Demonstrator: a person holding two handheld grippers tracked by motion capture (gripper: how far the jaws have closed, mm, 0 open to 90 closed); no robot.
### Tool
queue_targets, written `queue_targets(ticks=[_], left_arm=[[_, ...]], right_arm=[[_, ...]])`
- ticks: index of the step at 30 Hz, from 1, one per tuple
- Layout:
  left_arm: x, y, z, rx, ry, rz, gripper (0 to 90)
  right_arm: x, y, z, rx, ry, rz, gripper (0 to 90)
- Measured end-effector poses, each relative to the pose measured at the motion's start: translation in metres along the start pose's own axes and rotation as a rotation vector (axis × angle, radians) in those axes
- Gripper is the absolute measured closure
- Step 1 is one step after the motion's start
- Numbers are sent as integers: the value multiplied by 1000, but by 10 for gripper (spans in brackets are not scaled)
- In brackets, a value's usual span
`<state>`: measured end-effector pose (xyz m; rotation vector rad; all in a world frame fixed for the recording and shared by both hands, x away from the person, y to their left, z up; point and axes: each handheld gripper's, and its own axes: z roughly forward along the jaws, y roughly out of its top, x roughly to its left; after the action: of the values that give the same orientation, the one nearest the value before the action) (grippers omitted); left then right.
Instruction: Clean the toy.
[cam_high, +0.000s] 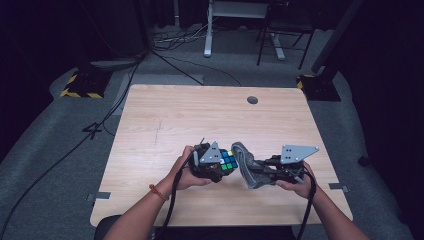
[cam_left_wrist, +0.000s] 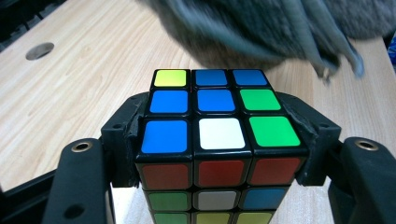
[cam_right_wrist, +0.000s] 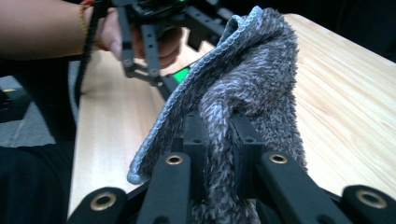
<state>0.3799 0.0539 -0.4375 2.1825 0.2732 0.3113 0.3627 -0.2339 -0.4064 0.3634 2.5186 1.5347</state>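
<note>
Two grippers are working just above the tabletop (cam_high: 165, 125): left gripper (cam_high: 216, 169) is clamping the Rubik's cube (cam_left_wrist: 219, 135) by its side faces, right gripper (cam_right_wrist: 217, 140) is pinching a grey microfibre cloth (cam_right_wrist: 252, 79) against the cube's far side. Probably wiping the cube; keeping the cube clamp steady and dragging the cloth flat across each face should be cleaning best without snagging edges.

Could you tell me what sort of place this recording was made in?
Probably a lab or recording studio: a lone wooden table on grey carpet, cables trailing across the floor, and black curtains around it.
</note>
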Motion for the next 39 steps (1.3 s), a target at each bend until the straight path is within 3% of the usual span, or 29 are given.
queue_targets(ticks=[2, 4, 8, 11, 15, 21, 25, 31, 33, 35, 39], left_arm=[[0, -3, 5, 16, -5, -10, 333], [-2, -6, 10, 46, 4, 9, 333], [-1, -8, 15, 50, -13, -9, 333], [0, -9, 19, 60, -18, -5, 332], [0, -12, 23, 72, -21, -7, 332], [0, -23, 24, 84, -37, -44, 332], [1, -30, 24, 98, -37, -82, 330], [-1, -33, 21, 132, -29, -78, 313], [-3, -33, 21, 147, -24, -75, 291], [-5, -33, 21, 169, -18, -60, 284], [-8, -36, 18, 197, -25, -71, 241]], right_arm=[[-5, -3, 0, 41, -44, 5, 797], [-12, -9, 2, 88, -74, 20, 797], [-23, -18, 4, 142, -110, 43, 797], [-29, -23, 4, 154, -113, 60, 797], [-33, -29, 8, 222, -140, 54, 796], [-44, -41, 14, 341, -154, 55, 779], [-49, -48, 17, 386, -171, 64, 775], [-49, -56, 19, 433, -173, 73, 740], [-47, -59, 18, 422, -170, 72, 722], [-44, -61, 17, 407, -173, 92, 655], [-41, -64, 16, 390, -186, 108, 542]])
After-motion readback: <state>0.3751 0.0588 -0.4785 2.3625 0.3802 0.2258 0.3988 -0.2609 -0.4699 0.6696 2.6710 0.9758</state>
